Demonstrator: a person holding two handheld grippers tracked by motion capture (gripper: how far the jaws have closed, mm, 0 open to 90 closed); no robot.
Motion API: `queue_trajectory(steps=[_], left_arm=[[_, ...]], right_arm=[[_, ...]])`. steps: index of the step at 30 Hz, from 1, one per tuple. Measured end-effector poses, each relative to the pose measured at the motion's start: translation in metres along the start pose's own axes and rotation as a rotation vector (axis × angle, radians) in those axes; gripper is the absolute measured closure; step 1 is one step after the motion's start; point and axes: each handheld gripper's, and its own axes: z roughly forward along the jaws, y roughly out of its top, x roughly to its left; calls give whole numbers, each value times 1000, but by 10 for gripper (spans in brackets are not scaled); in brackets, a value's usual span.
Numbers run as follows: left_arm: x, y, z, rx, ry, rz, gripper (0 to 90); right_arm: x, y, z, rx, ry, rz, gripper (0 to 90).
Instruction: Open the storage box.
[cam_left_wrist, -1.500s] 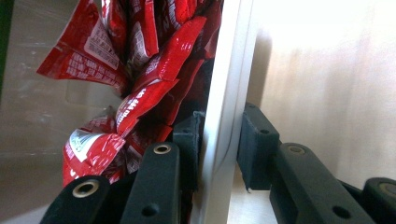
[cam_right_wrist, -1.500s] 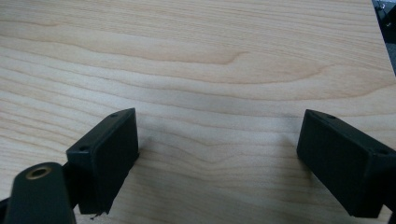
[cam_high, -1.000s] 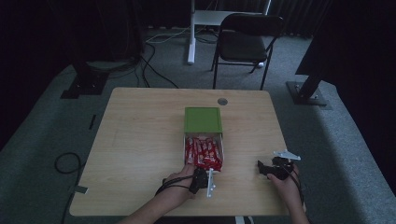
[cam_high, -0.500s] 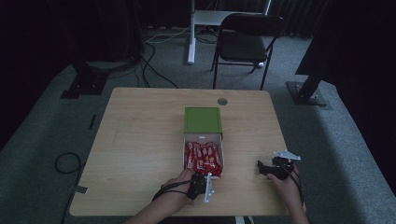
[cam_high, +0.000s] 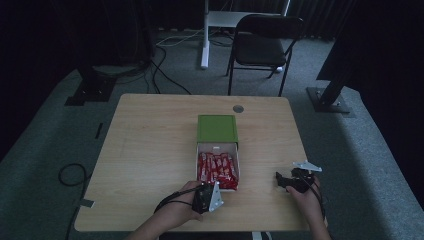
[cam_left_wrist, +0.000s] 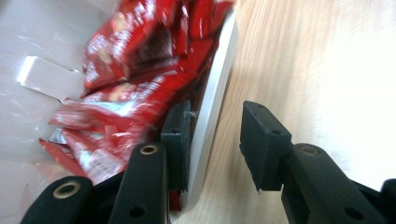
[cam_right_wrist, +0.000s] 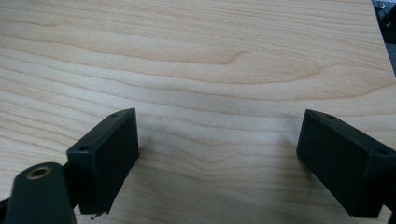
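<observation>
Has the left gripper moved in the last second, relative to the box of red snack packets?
Yes. The left gripper has slid toward the near right corner of the white box, whose wall now sits between its jaws.

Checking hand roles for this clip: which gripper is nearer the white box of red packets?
Left. The left gripper is at the white box, its jaws straddling the near wall. The right gripper rests on bare table off to the box's right.

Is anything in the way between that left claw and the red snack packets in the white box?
Only the box's own near wall. The left claw straddles it, one open jaw inside against the red packets, the other outside over the table. Nothing else visible blocks it.
</observation>
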Motion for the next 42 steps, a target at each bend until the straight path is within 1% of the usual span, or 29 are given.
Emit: queue_trajectory(steps=[4,5,7,8,9,11,13,16,18,19,22,23,24,25,27,28,29,31,33,34,35,36,37,39,42], left_arm=[[10,5,-24,-91,24,-39,641],[15,7,-32,-122,35,-55,641],[22,8,-41,-171,58,-90,641],[26,8,-46,-195,76,-92,641],[32,7,-50,-222,89,-124,631],[40,4,-55,-247,117,-134,629],[48,0,-60,-269,138,-174,618],[57,-6,-65,-280,164,-206,598],[62,-11,-67,-285,173,-235,579],[65,-14,-68,-281,182,-243,578],[71,-25,-69,-281,198,-288,577],[74,-29,-69,-279,209,-300,575],[74,-29,-69,-279,209,-300,564],[76,-37,-68,-274,222,-322,564],[79,-47,-65,-271,243,-364,557],[80,-52,-63,-264,247,-374,554],[81,-57,-61,-263,255,-394,535],[83,-66,-60,-260,265,-430,534],[86,-74,-59,-267,284,-469,530],[87,-79,-58,-278,290,-485,495],[88,-83,-57,-291,297,-514,458],[89,-88,-56,-292,298,-553,443],[89,-93,-55,-292,301,-579,440],[90,-102,-52,-280,307,-610,388],[89,-117,-49,-248,310,-642,310]], right_arm=[[0,0,0,0,0,0,122],[0,0,0,0,0,0,122],[0,0,0,0,0,0,122],[0,0,0,0,0,0,122],[0,0,0,0,0,0,122],[0,0,0,0,0,0,122],[0,0,0,0,0,0,122],[0,0,0,0,0,0,122],[0,0,0,0,0,-1,122],[0,0,0,0,0,0,122],[0,0,0,0,0,0,122],[0,0,0,0,0,-1,122],[0,0,0,0,0,-1,122],[0,0,0,0,0,0,122],[0,0,0,0,0,0,122],[0,0,0,0,0,-1,122],[0,0,0,0,0,0,122],[0,0,0,0,0,0,122],[0,0,0,0,0,0,121],[0,0,0,0,0,0,121],[0,0,0,0,0,0,121],[0,0,0,0,0,0,121],[0,0,0,0,0,0,121],[0,0,0,0,0,0,121],[0,0,0,0,0,0,121]])
